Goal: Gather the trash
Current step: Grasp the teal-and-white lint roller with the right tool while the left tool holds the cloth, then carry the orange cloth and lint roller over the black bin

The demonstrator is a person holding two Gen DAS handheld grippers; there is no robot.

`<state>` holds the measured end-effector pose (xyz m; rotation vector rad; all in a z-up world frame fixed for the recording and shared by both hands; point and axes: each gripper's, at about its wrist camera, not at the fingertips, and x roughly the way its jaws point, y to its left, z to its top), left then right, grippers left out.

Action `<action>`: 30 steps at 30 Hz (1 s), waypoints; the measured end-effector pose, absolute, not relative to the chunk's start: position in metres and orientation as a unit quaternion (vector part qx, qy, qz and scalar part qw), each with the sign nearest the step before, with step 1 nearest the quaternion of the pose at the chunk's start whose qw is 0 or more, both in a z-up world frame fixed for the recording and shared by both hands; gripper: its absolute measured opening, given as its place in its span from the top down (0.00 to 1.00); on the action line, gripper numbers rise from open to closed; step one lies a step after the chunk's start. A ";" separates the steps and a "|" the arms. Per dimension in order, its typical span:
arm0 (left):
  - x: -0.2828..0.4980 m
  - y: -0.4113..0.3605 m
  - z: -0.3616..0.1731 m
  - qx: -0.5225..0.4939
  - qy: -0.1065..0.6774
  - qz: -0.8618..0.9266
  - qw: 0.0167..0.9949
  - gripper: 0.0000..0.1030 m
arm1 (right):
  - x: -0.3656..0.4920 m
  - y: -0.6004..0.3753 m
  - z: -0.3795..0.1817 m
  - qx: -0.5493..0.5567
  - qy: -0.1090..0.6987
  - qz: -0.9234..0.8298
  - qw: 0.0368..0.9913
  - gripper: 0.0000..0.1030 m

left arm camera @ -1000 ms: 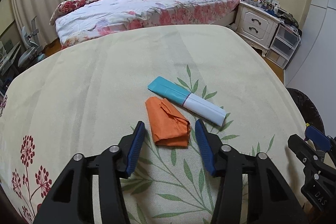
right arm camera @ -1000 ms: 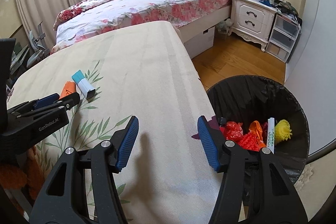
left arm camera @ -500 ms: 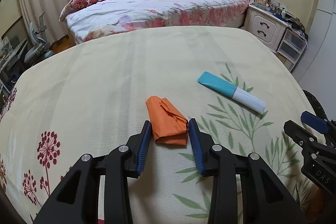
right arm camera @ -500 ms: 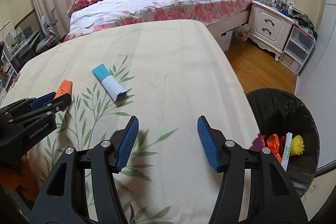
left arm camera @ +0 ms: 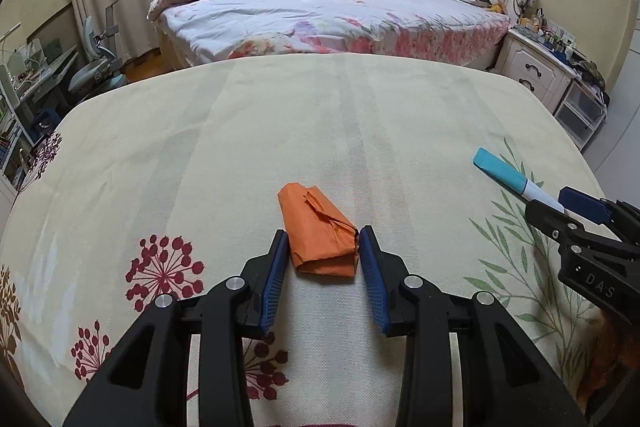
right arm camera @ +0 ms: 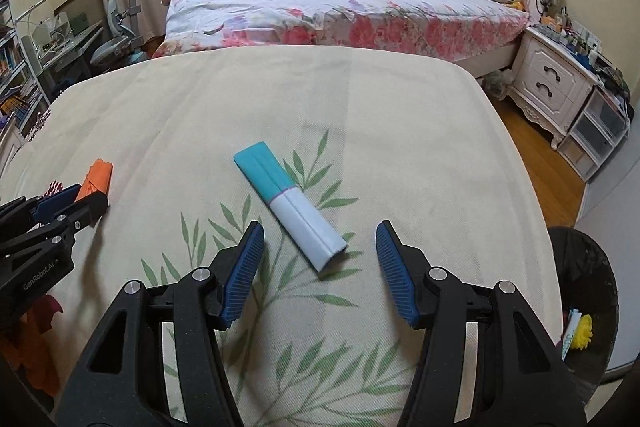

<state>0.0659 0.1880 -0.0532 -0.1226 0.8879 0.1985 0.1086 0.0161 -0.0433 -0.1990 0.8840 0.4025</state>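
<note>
A folded orange paper packet (left arm camera: 318, 235) lies on the cream tablecloth (left arm camera: 280, 127). My left gripper (left arm camera: 323, 241) is shut on its near end, a blue pad pressing each side. In the right wrist view the orange packet (right arm camera: 98, 177) pokes out past the left gripper (right arm camera: 78, 199) at the far left. A teal and white wrapper (right arm camera: 290, 209) lies slanted on the cloth. My right gripper (right arm camera: 320, 233) stands open around its white near end, pads clear of it. From the left wrist view, the wrapper (left arm camera: 506, 175) shows at right behind the right gripper (left arm camera: 560, 207).
A black-lined trash bin (right arm camera: 584, 267) stands off the table's right edge, with yellow and white scraps inside. Beyond the table are a bed (left arm camera: 340, 11) with a floral quilt, a white nightstand (right arm camera: 556, 83) and wooden floor (right arm camera: 536, 147). A desk and chair (left arm camera: 96, 67) stand at left.
The left jaws narrowed onto the orange packet and carried it left, away from the wrapper. The right gripper swung left from the bin, still open, until the wrapper's end sat between its fingers.
</note>
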 end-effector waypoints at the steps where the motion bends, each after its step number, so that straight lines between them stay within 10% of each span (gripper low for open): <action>1: 0.066 0.188 -0.053 -0.060 0.428 0.095 0.897 0.64 | 0.111 0.019 -0.044 -0.098 0.426 0.196 0.878 0.45; 13: 0.067 0.189 -0.055 -0.064 0.424 0.095 0.898 0.64 | 0.093 0.020 -0.044 -0.113 0.422 0.198 0.878 0.82; 30: 0.065 0.192 -0.054 -0.069 0.422 0.095 0.899 0.64 | 0.082 0.016 -0.044 -0.099 0.425 0.190 0.880 0.67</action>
